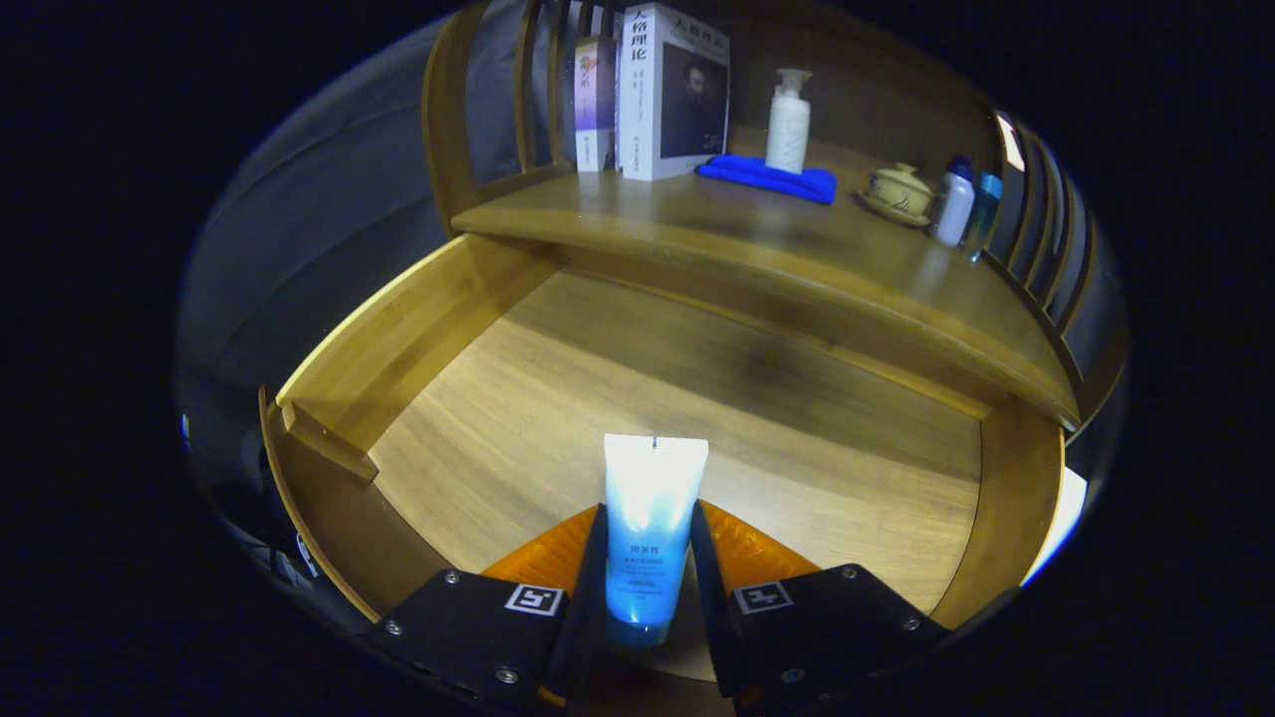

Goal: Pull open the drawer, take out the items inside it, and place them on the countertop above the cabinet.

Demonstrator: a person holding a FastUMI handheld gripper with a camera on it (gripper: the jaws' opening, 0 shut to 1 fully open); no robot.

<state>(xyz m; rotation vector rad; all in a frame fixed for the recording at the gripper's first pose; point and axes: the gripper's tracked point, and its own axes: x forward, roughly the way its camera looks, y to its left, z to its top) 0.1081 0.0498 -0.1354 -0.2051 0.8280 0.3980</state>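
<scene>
The wooden drawer (418, 329) is pulled open below me, its pale plank floor bare. A blue-and-white tube (649, 528) stands between my two orange fingers (543, 558), both pressing on its sides. My gripper (647, 538) is shut on the tube and holds it over the drawer's front part, the tube's flat white end pointing ahead. Beyond the drawer lies the countertop (757, 249) of the cabinet.
On the countertop stand two books (657, 90) at the back, a white pump bottle (789, 124) on a folded blue cloth (767, 179), a lidded ceramic cup (899, 191) and two small bottles (964, 207). Wooden slat rails (1046, 229) close both ends.
</scene>
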